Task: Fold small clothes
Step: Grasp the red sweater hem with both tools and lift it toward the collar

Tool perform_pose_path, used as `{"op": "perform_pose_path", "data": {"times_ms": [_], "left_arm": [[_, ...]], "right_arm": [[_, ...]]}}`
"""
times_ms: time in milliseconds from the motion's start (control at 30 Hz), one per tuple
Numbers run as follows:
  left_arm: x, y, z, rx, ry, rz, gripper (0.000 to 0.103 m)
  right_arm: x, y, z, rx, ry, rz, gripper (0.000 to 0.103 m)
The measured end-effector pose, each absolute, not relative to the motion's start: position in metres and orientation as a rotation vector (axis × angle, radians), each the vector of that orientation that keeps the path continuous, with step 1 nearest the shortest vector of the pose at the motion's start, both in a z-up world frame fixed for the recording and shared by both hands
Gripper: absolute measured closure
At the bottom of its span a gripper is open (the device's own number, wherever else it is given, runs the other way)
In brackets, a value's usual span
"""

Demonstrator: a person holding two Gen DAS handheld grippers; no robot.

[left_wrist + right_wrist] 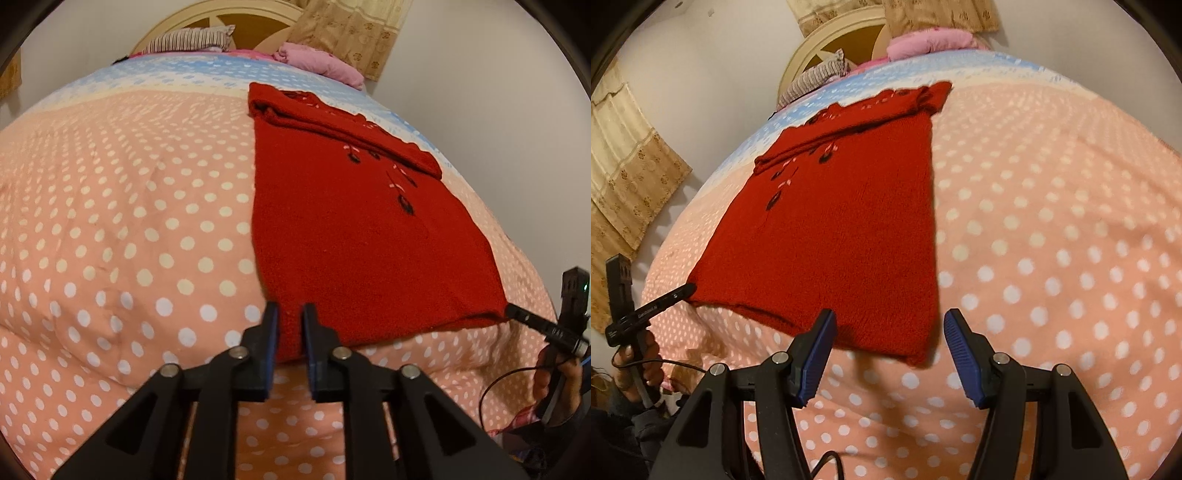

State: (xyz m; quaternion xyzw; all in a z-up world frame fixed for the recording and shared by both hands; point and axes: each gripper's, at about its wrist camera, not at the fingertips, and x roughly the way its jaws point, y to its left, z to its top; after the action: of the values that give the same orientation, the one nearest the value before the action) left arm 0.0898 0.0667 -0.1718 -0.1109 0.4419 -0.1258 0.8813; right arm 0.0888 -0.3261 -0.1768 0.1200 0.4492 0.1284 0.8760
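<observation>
A red knitted sweater [354, 236] lies flat on the pink dotted bedspread [122, 221], with its sleeves folded across the far end and its hem nearest me. My left gripper [290, 328] is shut on the hem's left corner, red knit pinched between its narrow-set pads. From the right wrist view the same gripper [687, 288] meets that corner of the sweater [842, 229]. My right gripper [890, 328] stands open over the hem's right corner, its pads clear of the cloth. The left wrist view shows it [514, 314] at that corner.
A striped pillow [192, 40] and a folded pink blanket [317, 61] lie by the headboard [229, 14] at the far end. A patterned curtain [354, 33] hangs behind. A hand [554, 373] and a black cable [495, 387] are at the right edge.
</observation>
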Motion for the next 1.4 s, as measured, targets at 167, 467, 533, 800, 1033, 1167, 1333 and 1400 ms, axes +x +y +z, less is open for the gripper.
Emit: {"op": "perform_pose_path", "data": {"times_ms": [167, 467, 533, 800, 1033, 1167, 1333, 1400], "left_arm": [[0.088, 0.064, -0.170, -0.200, 0.913, -0.295, 0.096], [0.093, 0.082, -0.143, -0.248, 0.830, -0.329, 0.097], [0.099, 0.080, -0.140, -0.251, 0.828, -0.335, 0.097], [0.129, 0.075, -0.108, -0.278, 0.774, -0.371, 0.097], [0.157, 0.091, -0.087, -0.345, 0.743, -0.361, 0.097], [0.179, 0.095, -0.078, -0.355, 0.725, -0.349, 0.097], [0.216, 0.094, -0.063, -0.373, 0.699, -0.335, 0.098], [0.235, 0.093, -0.055, -0.374, 0.689, -0.325, 0.098]], "right_arm": [[0.088, -0.330, -0.176, 0.294, 0.934, 0.308, 0.095], [0.078, -0.341, -0.136, 0.352, 0.760, 0.367, 0.096], [0.080, -0.340, -0.130, 0.354, 0.738, 0.365, 0.096], [0.103, -0.343, -0.098, 0.377, 0.652, 0.365, 0.096], [0.132, -0.345, -0.066, 0.387, 0.582, 0.379, 0.096], [0.156, -0.345, -0.048, 0.372, 0.556, 0.381, 0.096], [0.193, -0.342, -0.025, 0.355, 0.522, 0.378, 0.096], [0.207, -0.341, -0.018, 0.350, 0.514, 0.374, 0.096]]}}
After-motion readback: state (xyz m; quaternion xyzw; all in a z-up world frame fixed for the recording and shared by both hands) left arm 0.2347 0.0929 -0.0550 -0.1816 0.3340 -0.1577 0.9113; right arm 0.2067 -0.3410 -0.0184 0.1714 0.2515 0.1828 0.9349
